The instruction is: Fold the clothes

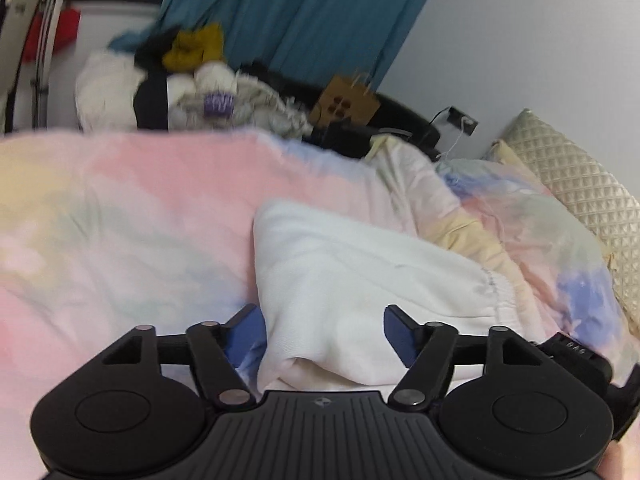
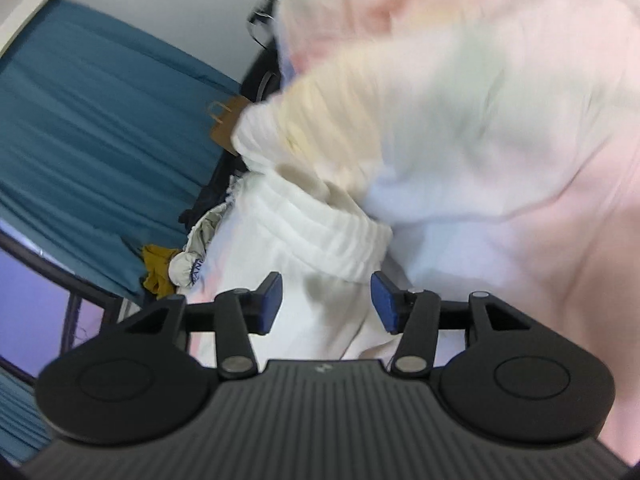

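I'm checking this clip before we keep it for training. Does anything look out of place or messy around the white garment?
Mostly the background: a jumbled pile of clothes is heaped behind the bed, unfolded. The white garment lies bunched on the pastel bedspread, its ribbed band crumpled. Both views are motion-blurred. No damage or spill shows.

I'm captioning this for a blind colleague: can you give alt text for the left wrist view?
The left gripper, jaws open, straddles a folded white garment lying on a pastel bedspread. Behind are a clothes pile, a teal curtain and a quilted pillow.
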{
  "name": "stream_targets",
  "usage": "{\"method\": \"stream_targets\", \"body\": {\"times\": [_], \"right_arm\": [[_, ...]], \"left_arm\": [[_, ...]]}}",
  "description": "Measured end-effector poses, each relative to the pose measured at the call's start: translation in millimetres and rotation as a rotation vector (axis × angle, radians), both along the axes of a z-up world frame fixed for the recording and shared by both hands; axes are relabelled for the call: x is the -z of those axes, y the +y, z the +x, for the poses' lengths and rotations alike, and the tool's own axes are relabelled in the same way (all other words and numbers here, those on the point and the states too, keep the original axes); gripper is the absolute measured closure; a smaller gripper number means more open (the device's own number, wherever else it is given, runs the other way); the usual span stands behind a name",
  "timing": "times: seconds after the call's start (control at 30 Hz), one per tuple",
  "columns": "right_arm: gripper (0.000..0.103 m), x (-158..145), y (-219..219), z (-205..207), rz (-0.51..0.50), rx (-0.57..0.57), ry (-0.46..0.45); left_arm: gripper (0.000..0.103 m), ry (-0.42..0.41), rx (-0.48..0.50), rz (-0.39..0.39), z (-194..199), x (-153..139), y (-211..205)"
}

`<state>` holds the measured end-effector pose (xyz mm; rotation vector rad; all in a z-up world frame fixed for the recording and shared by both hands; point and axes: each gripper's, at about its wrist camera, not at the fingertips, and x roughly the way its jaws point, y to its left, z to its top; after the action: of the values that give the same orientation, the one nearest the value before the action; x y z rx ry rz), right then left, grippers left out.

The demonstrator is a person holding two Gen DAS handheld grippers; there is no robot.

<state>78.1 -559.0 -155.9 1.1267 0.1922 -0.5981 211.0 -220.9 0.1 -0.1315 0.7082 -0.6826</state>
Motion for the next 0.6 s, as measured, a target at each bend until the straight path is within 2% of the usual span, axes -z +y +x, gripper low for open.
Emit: {"method": "stream_targets", "body": {"times": [0.17, 0.37, 0.47, 0.57, 0.6], "right_arm": [[0.05, -62, 31, -45, -0.262, -0.085, 0.023], [0.05, -114, 70, -77, -0.431, -0.22, 0.022], [0.05, -127, 93, -83, -0.515, -0.299, 0.054], [0.05, -143, 125, -98, -0.59, -0.334, 0.083], [0.05, -148, 136, -107, -0.609, -0.344, 0.093]], "left_arm": [[0.032, -0.08, 0.008, 0.012, -47, -53, 23], [0.024, -0.178, 0.064, -0.035, -115, -116, 60], [0.021, -0.24, 0.075, -0.013, -151, -138, 76], [0.01, -0.299, 0.057, 0.011, -188, -155, 97], [0.009, -0.307, 0.053, 0.01, -197, -157, 103]]}}
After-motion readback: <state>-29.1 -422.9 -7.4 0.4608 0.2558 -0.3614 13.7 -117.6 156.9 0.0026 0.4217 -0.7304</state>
